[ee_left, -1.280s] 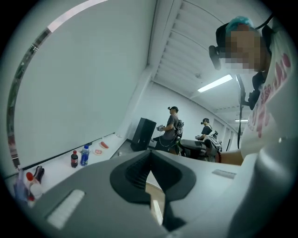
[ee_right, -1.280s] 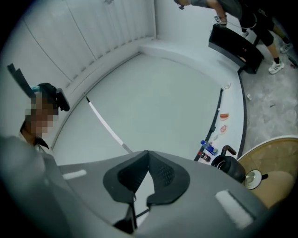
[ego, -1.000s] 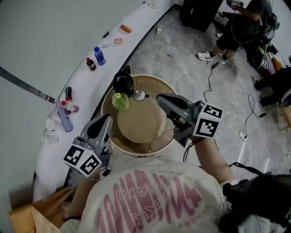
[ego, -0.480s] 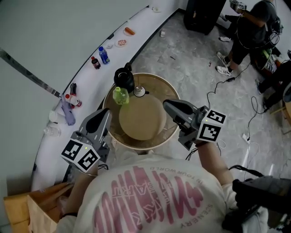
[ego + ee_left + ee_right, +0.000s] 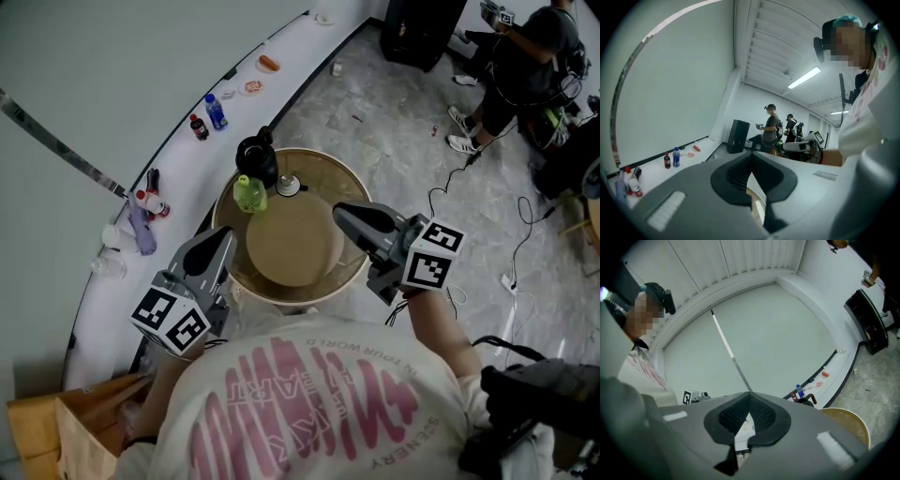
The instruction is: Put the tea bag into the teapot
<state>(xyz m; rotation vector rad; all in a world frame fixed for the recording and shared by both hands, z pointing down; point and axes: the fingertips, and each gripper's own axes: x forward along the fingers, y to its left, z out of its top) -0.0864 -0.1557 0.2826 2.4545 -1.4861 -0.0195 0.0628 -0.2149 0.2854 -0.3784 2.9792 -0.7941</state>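
Note:
A black teapot point(image 5: 255, 156) stands at the far left rim of the round wooden table point(image 5: 330, 178). Beside it sit a small green object point(image 5: 249, 194) and a small round metal piece point(image 5: 287, 187); I cannot make out a tea bag. My left gripper point(image 5: 225, 240) hovers shut over the table's near left edge. My right gripper point(image 5: 339, 213) is raised over the near right edge, also shut and holding nothing. In the left gripper view the left gripper point(image 5: 751, 153) points out at the room. The right gripper view has the right gripper point(image 5: 750, 394) aimed at the wall, with the teapot point(image 5: 809, 401) at lower right.
A white ledge point(image 5: 178, 178) curves along the wall with two small bottles point(image 5: 208, 117), plates and other bottles point(image 5: 145, 202). People stand at the far right point(image 5: 520, 56) among cables on the grey floor. A brown paper bag point(image 5: 75, 431) sits at lower left.
Both grippers stay shut and hover near the table's near edge; they have shifted only slightly as the head view moved.

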